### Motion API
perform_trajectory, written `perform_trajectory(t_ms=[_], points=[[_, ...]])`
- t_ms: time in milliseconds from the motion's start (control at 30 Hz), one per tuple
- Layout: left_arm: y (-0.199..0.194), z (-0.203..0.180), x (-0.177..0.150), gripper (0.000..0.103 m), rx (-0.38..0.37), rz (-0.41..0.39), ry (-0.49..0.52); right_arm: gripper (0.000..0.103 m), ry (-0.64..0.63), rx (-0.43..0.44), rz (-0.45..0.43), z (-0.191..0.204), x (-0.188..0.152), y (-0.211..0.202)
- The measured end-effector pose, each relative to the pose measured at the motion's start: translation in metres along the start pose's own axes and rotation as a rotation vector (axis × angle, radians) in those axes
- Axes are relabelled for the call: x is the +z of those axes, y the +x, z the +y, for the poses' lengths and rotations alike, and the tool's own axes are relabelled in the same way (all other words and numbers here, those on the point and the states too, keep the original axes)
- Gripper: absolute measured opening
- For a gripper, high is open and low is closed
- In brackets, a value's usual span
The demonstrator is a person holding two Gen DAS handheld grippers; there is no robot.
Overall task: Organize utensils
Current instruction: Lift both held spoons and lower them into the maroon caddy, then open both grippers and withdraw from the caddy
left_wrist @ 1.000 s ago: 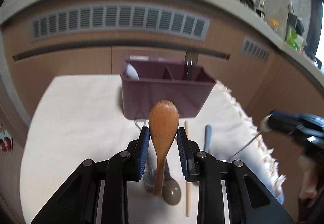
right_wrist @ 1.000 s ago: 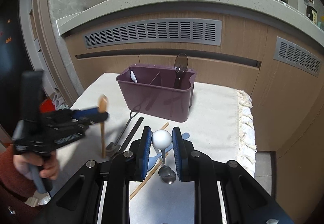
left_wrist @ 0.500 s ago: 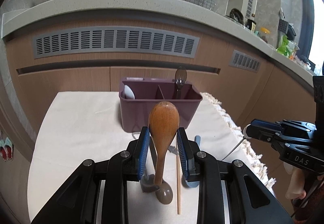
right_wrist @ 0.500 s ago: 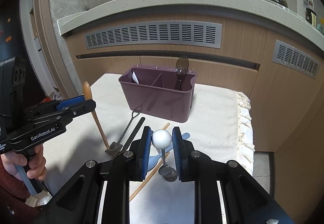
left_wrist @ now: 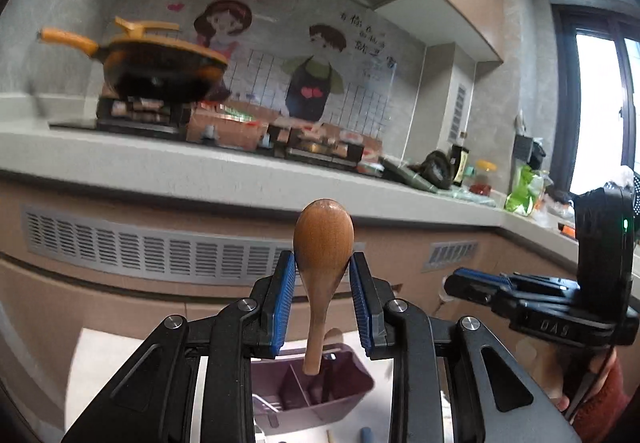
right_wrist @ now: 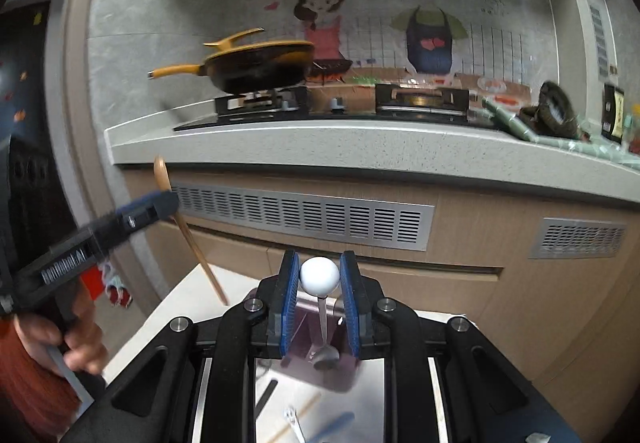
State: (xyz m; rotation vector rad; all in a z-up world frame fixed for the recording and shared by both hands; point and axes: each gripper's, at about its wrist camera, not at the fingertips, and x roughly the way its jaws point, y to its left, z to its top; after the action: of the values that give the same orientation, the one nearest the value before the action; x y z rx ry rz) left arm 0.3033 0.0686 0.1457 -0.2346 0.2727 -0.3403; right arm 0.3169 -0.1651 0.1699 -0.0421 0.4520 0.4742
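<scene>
Purple caddy (left_wrist: pixel 316 395) largely hidden behind finger linkages; utensils on the table (right_wrist: pixel 188 319) cut off at the lower edge; frying pan (left_wrist: pixel 160 71) motion-blurred.

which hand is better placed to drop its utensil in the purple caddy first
Left, probably. In the left wrist view the left gripper holds the wooden spoon with its handle end right above the purple caddy. The right gripper's ball-ended spoon also hangs over it, but blur hides its alignment.
</scene>
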Motion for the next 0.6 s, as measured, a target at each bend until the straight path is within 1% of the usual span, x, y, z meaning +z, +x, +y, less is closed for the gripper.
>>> perform_trajectory(t_ms=[133,233,400,433,500,567,600], points=[[0.04,0.014,-0.02,0.029,-0.006,0.066,-0.035,0.02,0.027,0.031,0.057,-0.009,-0.008,0.04],[0.066,0.024,-0.042,0.029,0.005,0.117,-0.052,0.02,0.011,0.015,0.086,-0.01,-0.018,0.065],[0.1,0.043,-0.088,0.029,0.028,0.253,-0.125,0.02,0.012,0.033,0.174,-0.013,-0.044,0.1],[0.103,0.045,-0.093,0.029,0.033,0.273,-0.14,0.02,0.01,0.03,0.2,-0.014,-0.05,0.108],[0.115,0.052,-0.11,0.029,0.025,0.344,-0.184,0.02,0.008,0.03,0.279,-0.016,-0.063,0.123],[0.118,0.054,-0.117,0.029,0.025,0.379,-0.198,0.02,0.021,0.052,0.366,-0.019,-0.077,0.139],[0.117,0.053,-0.118,0.029,0.035,0.38,-0.196,0.021,0.031,0.066,0.382,-0.02,-0.081,0.141]])
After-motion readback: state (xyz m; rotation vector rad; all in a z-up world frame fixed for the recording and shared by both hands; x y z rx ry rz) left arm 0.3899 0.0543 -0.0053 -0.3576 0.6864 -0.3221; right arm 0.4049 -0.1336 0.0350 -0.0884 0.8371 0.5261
